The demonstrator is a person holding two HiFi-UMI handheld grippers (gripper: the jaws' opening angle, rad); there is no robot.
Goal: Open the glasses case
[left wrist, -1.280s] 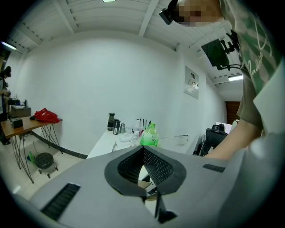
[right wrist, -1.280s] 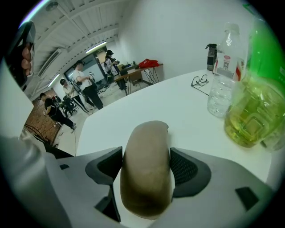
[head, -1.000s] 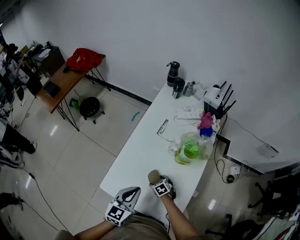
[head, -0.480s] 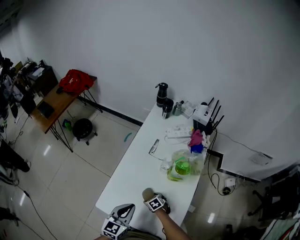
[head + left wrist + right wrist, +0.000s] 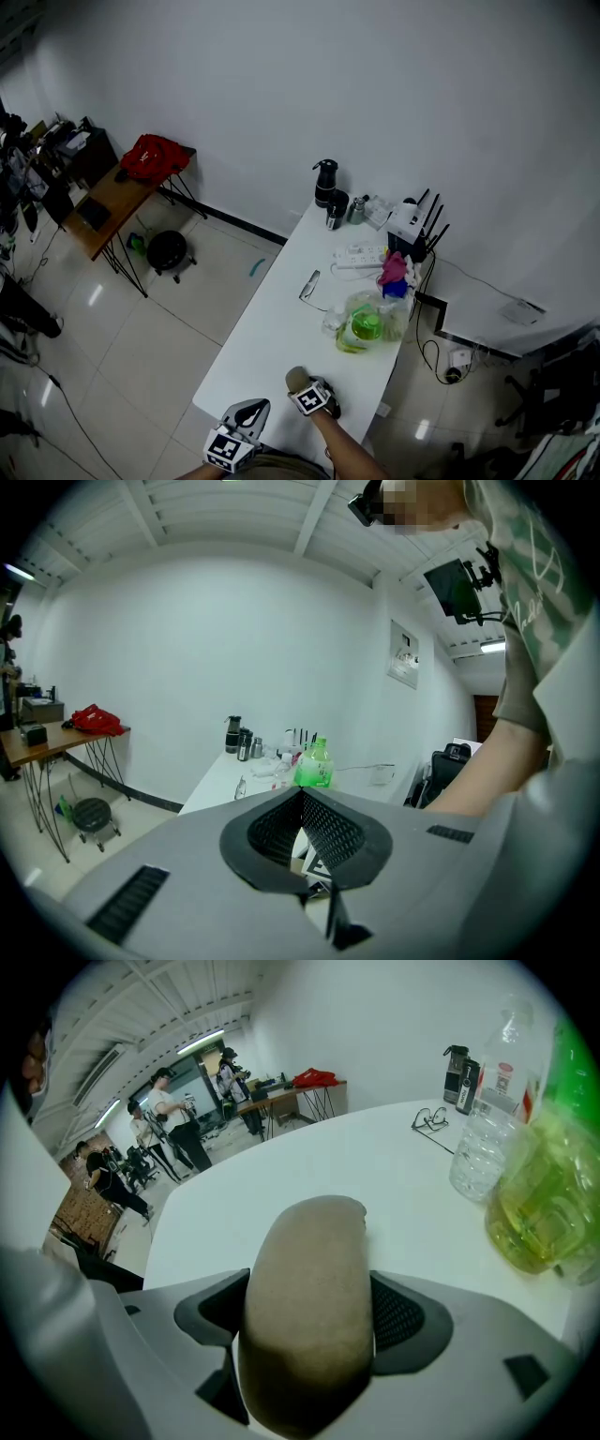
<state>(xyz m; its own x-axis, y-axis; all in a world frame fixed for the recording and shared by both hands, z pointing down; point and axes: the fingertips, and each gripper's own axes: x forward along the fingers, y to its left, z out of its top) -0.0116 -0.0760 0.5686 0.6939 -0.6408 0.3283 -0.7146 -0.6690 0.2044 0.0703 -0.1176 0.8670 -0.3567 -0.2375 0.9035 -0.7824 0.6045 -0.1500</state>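
White surface (image 5: 272, 328) is stretching up-frame; at its lower end the right gripper's (image 5: 309, 1321) fingers are clamping the tan glasses case (image 5: 314, 1251) across its middle. It is looking light, stiff and smooth, so the left gripper (image 5: 302, 801), fingers clenched on nothing, is probably best pulling at the lid's seam.

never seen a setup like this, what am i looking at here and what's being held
There is no robot: a person holds a two-jaw gripper in each hand. The wide picture comes from a camera on the person's head, looking down; the other two come from cameras riding on the grippers. The right gripper is clamped on a tan glasses case at the near end of the white table. The left gripper is shut and empty. Farther along are eyeglasses, a green bottle, a power strip and dark flasks.
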